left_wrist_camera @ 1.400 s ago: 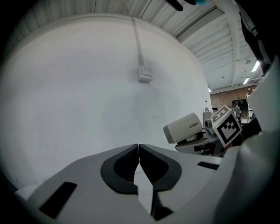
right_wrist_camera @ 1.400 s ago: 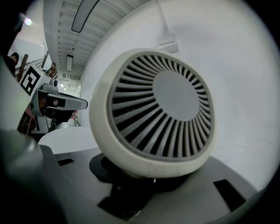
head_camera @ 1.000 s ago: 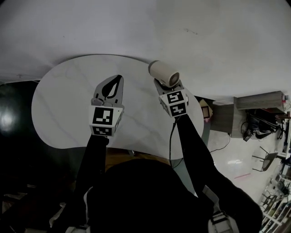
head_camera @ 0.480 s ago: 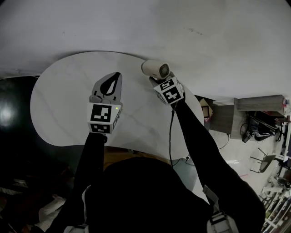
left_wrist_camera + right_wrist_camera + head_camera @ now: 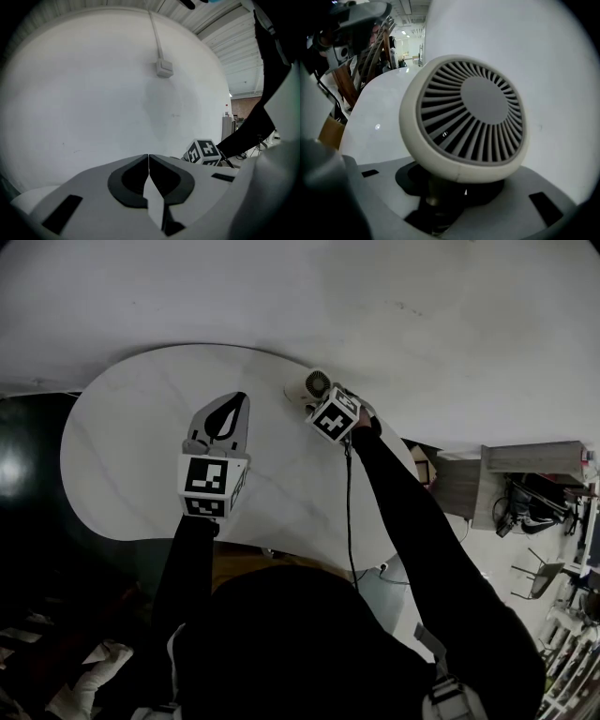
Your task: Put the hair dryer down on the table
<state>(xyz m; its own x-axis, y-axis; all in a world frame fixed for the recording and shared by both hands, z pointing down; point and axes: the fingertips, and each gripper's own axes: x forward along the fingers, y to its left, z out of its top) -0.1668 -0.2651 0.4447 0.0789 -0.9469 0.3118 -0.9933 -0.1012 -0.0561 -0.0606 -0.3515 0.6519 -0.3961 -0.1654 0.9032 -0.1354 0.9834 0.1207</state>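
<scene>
Fingers (image 5: 408, 177) of our right gripper (image 5: 445, 190) stand partway apart, clamped on the stem-like handle of the hair dryer (image 5: 468, 117), whose slatted rear grille fills that gripper's view. Over the last second we have carried the dryer away from us and down. It was held up with its barrel plainly showing; now, in the head view, it sits low at about 1 o'clock on the surface (image 5: 141, 446), near the far rim, half hidden behind the gripper's marker cube. We judge the put-down is nearly made. Whether the body already touches the surface we cannot tell, and the grip has not let go, so lowering and release are still to come. The cable (image 5: 349, 512) trails back toward 6 o'clock along our arm. Our left gripper (image 5: 241, 399) has stayed over the middle of the surface, at 9 o'clock from the dryer, its fingers together on nothing.
</scene>
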